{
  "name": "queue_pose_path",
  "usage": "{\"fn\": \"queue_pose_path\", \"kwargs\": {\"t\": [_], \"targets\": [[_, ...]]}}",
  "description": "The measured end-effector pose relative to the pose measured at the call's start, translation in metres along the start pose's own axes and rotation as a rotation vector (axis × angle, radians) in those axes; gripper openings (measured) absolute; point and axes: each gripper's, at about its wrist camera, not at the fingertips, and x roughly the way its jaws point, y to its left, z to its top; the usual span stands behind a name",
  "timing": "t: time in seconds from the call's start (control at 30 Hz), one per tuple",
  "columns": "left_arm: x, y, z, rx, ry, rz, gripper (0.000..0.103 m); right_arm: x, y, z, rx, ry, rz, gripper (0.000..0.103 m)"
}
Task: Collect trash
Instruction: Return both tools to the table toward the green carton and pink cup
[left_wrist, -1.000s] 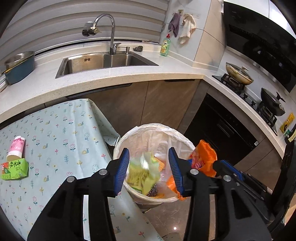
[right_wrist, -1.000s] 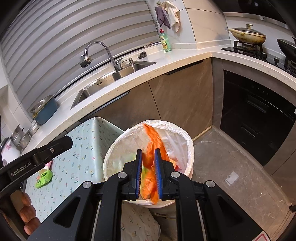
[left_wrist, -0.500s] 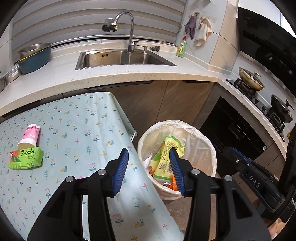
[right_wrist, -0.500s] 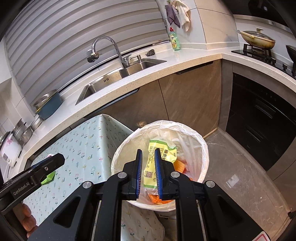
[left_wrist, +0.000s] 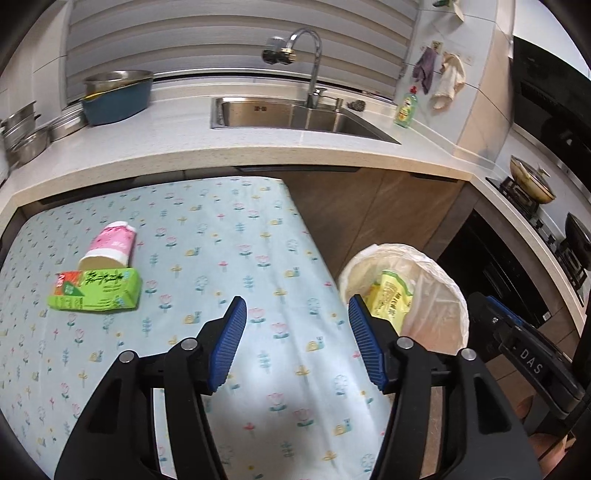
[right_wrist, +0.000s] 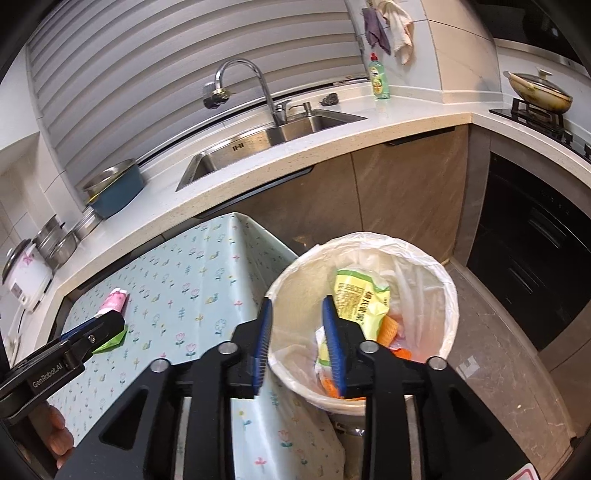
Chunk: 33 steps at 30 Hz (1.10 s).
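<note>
On my left wrist camera, the left gripper (left_wrist: 297, 341) is spread wide with nothing between its blue pads, hovering over the flowered tablecloth (left_wrist: 229, 258) near the table's right edge. Off to the left on that cloth I've got two pieces of trash not yet collected: a green drink carton (left_wrist: 96, 295) lying flat, and a pink-and-white carton (left_wrist: 110, 245) lying on its side just behind it, the two touching or very nearly so. To the right, beside the table edge and lower down, sits the white-lined trash bin (left_wrist: 439, 280), and I can see a yellow-green snack wrapper (left_wrist: 391, 299) already inside it. The black body at far right is my other tool. Switching to the right wrist camera: the right gripper (right_wrist: 297, 345) is released too, jaws parted and empty, poised above the near rim of the trash bin (right_wrist: 448, 291). Down in the bin there's the yellow-green snack wrapper (right_wrist: 360, 299) on top, with an orange wrapper (right_wrist: 391, 330) tucked beside and under it, so at least those pieces are in. At left the left gripper's black body reaches over the table, partly hiding the green drink carton (right_wrist: 112, 341), with the pink-and-white carton (right_wrist: 116, 301) just beyond. My read: partway through, two cartons left to fetch, and the left tool is the nearer one.
</note>
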Motion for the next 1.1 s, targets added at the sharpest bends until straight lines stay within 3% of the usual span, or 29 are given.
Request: {"fn": "queue_pose_path", "kwargs": {"t": [0.13,0.27,0.67,1.1], "targets": [[-0.009,0.026,-0.004,-0.041,-0.007,0.051,0.059,0.002,0.025,-0.004,-0.038,0.009,0.029,0.039],[-0.019,0.054,-0.008,-0.080,-0.014,0.116,0.069,0.006,0.058,-0.011,-0.085,0.026,0.062,0.040],[-0.046,0.154,-0.019,-0.196,-0.020,0.287,0.080,0.033,0.168,-0.036,-0.214,0.089,0.178,0.047],[-0.039,0.255,-0.026,-0.322,0.020,0.345,0.084,0.109,0.284,-0.055,-0.379,0.186,0.234,0.052]]}}
